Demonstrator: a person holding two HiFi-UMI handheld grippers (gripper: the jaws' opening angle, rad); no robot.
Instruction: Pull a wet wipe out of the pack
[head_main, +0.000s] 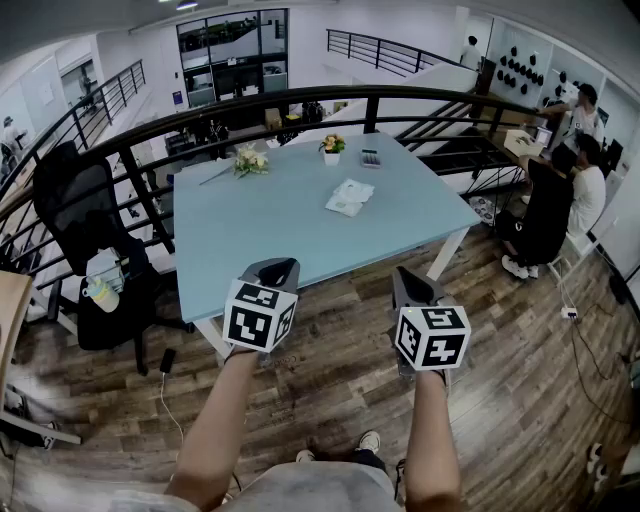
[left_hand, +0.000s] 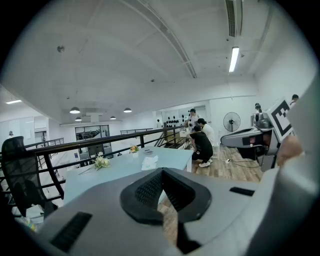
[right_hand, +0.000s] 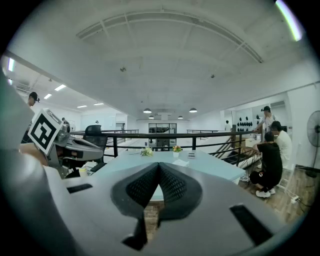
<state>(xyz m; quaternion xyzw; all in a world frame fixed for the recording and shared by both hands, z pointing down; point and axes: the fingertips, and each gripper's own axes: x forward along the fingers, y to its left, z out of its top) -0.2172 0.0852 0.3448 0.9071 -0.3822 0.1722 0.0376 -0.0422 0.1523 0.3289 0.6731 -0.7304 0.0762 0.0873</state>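
The wet wipe pack is a flat white packet lying on the light blue table, toward its right half. It also shows small and far off in the left gripper view and in the right gripper view. Both grippers are held side by side over the wooden floor, short of the table's near edge. My left gripper is shut with its dark pads meeting and nothing between them. My right gripper is shut and empty too. Neither touches the pack.
On the far part of the table lie a loose bunch of flowers, a small flower pot and a calculator. A black office chair stands at the left. A black railing runs behind the table. People sit at the right.
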